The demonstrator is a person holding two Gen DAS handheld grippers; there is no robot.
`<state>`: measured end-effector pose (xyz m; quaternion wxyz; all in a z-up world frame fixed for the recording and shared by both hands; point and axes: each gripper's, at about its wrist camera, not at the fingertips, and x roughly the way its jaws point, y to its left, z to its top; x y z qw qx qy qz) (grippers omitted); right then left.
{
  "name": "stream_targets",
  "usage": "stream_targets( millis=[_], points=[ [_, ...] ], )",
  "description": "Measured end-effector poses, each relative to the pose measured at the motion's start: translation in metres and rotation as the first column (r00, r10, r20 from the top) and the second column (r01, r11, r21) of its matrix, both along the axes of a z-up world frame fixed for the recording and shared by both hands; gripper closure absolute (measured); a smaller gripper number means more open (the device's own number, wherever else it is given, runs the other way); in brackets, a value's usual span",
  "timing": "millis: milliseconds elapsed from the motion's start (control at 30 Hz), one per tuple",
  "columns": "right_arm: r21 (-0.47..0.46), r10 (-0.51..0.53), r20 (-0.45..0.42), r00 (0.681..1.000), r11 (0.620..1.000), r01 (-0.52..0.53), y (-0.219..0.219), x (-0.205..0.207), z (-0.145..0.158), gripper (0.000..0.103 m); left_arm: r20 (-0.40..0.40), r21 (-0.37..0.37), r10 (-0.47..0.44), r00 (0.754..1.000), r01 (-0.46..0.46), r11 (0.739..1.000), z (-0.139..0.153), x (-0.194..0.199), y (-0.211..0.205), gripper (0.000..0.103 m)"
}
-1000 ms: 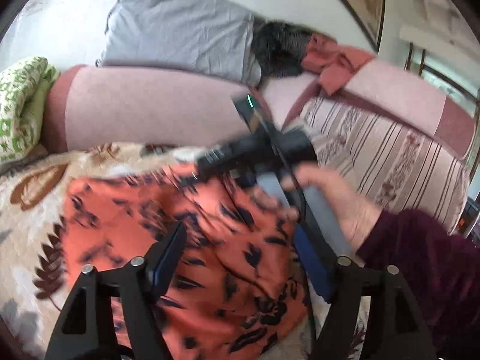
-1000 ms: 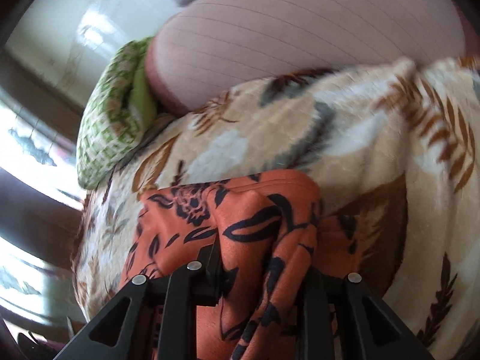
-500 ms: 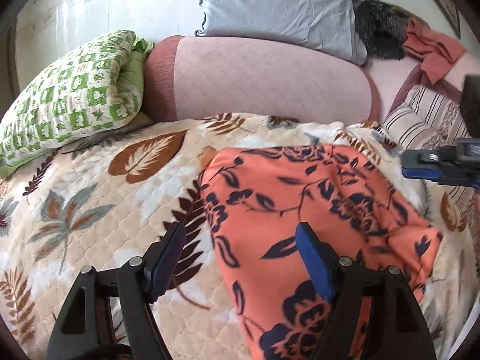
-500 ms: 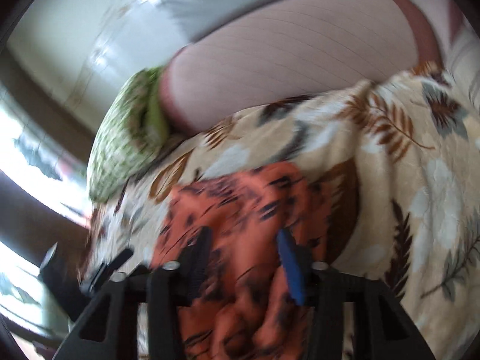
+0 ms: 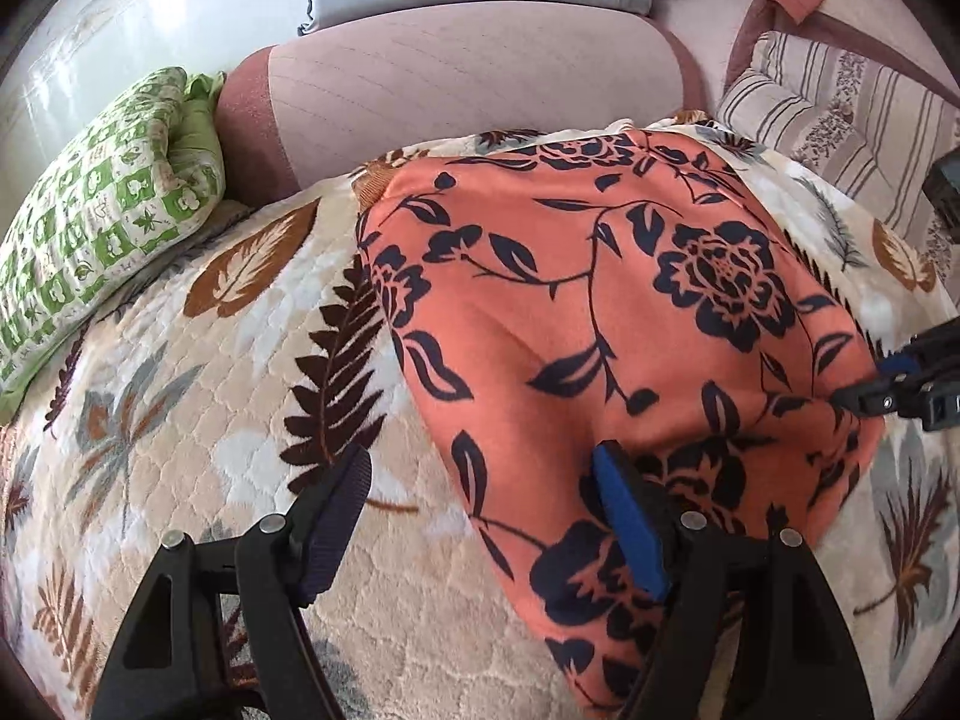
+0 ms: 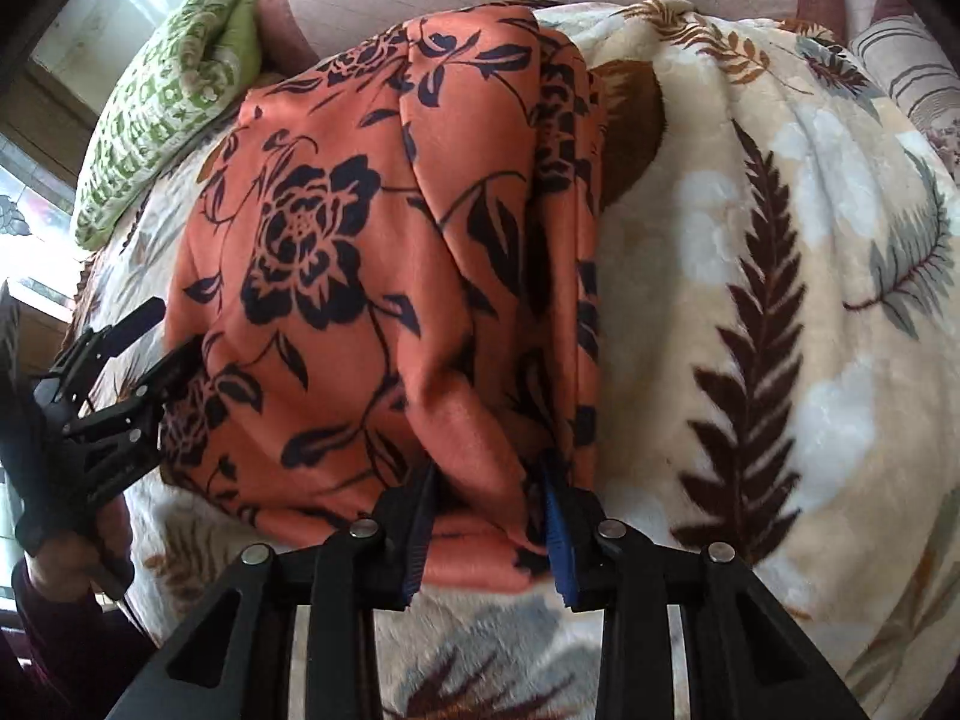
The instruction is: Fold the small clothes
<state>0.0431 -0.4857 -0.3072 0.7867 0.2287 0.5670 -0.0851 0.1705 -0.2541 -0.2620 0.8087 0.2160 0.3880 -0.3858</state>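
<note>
Smooth, faintly shiny orange cloth point(image 5: 600, 312) lies on a plush quilted blanket point(image 5: 198, 396).

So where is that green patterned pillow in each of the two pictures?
Left wrist view: the green pillow lies at the left edge, beside the pink bolster.
Right wrist view: the green pillow sits in the upper left corner, behind the orange floral cloth.
Shared landmark: the pink bolster, just right of the pillow in both.

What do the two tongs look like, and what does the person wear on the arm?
Both tongs are black plastic frames with triangular cut-outs and silver rivets. The left tongs have one dark ribbed pad and one bright blue pad. The right tongs have the same pairing, dark on one finger, blue on the other. A dark maroon sleeve covers the arm behind the left tongs.
</note>
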Motion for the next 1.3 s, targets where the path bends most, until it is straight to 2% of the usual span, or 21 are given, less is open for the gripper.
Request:
stream_targets(
  millis=[100, 133, 200, 267, 333, 433, 533, 600, 667, 733, 767, 867, 967, 1100, 1233, 1300],
  points=[
    [-0.022, 0.015, -0.022, 1.0, 1.0, -0.016, 0.002, 0.0, 0.017, 0.069, -0.033, -0.032, 0.001, 0.999, -0.002, 0.999, 0.003, 0.003, 0.008, 0.026],
    [-0.026, 0.012, 0.0, 1.0, 1.0, -0.012, 0.002, 0.001, 0.03, 0.069, -0.044, -0.045, 0.003, 0.999, -0.005, 0.999, 0.006, 0.005, 0.01, 0.026],
    [-0.026, -0.007, 0.091, 0.996, 1.0, 0.01, 0.002, 0.005, 0.056, 0.066, -0.057, -0.081, 0.009, 0.998, -0.013, 0.997, 0.013, 0.008, 0.017, 0.027],
    [-0.048, -0.022, 0.204, 0.979, 0.998, 0.032, 0.0, 0.014, 0.085, 0.065, -0.05, -0.123, 0.017, 0.999, -0.023, 0.992, 0.019, 0.01, 0.023, 0.027],
    [-0.049, -0.017, 0.262, 0.965, 0.998, 0.031, 0.001, 0.034, 0.096, 0.065, -0.048, -0.148, 0.021, 0.999, -0.028, 0.989, 0.022, 0.01, 0.025, 0.027],
    [-0.046, -0.002, 0.256, 0.967, 0.999, 0.015, 0.008, 0.071, 0.089, 0.067, -0.066, -0.163, -0.015, 0.998, 0.004, 0.987, 0.02, 0.008, 0.02, 0.027],
    [0.01, 0.005, 0.182, 0.983, 1.0, -0.007, 0.017, 0.102, 0.056, 0.073, 0.024, -0.052, -0.061, 0.998, 0.062, 0.997, 0.009, -0.004, 0.006, 0.027],
    [0.005, 0.014, 0.133, 0.991, 1.0, -0.015, 0.02, 0.106, 0.04, 0.073, 0.057, -0.038, -0.08, 0.995, 0.082, 0.996, 0.007, -0.007, 0.006, 0.027],
    [-0.026, 0.025, 0.112, 0.993, 0.999, -0.022, 0.023, 0.088, 0.026, 0.075, 0.025, -0.041, -0.085, 0.996, 0.086, 0.995, 0.007, -0.003, 0.007, 0.026],
    [-0.013, 0.018, 0.128, 0.992, 1.0, -0.017, 0.021, 0.064, 0.02, 0.077, -0.021, -0.049, -0.084, 0.996, 0.083, 0.995, 0.004, 0.002, 0.01, 0.025],
    [-0.018, 0.025, 0.131, 0.991, 1.0, -0.023, 0.02, 0.05, 0.018, 0.084, -0.035, -0.053, -0.082, 0.996, 0.08, 0.995, 0.003, 0.003, 0.012, 0.025],
    [-0.002, 0.023, 0.135, 0.991, 1.0, -0.023, 0.015, 0.02, 0.012, 0.084, -0.071, -0.067, -0.081, 0.994, 0.077, 0.995, 0.002, 0.006, 0.016, 0.025],
    [-0.024, 0.015, 0.084, 0.996, 1.0, -0.013, 0.009, 0.003, 0.007, 0.084, -0.1, -0.082, -0.083, 0.992, 0.075, 0.994, 0.003, 0.006, 0.02, 0.025],
    [-0.056, 0.033, 0.055, 0.998, 0.998, -0.03, 0.013, 0.004, 0.025, 0.085, -0.132, -0.114, -0.083, 0.988, 0.068, 0.991, 0.007, 0.008, 0.027, 0.025],
    [-0.105, 0.04, 0.147, 0.988, 0.994, -0.024, 0.014, 0.027, 0.064, 0.08, -0.143, -0.196, -0.095, 0.985, 0.066, 0.978, 0.017, 0.008, 0.033, 0.025],
    [-0.129, 0.02, 0.159, 0.987, 0.992, 0.001, 0.011, 0.048, 0.069, 0.081, -0.172, -0.241, -0.104, 0.98, 0.06, 0.969, 0.02, 0.009, 0.034, 0.025]
  ],
)
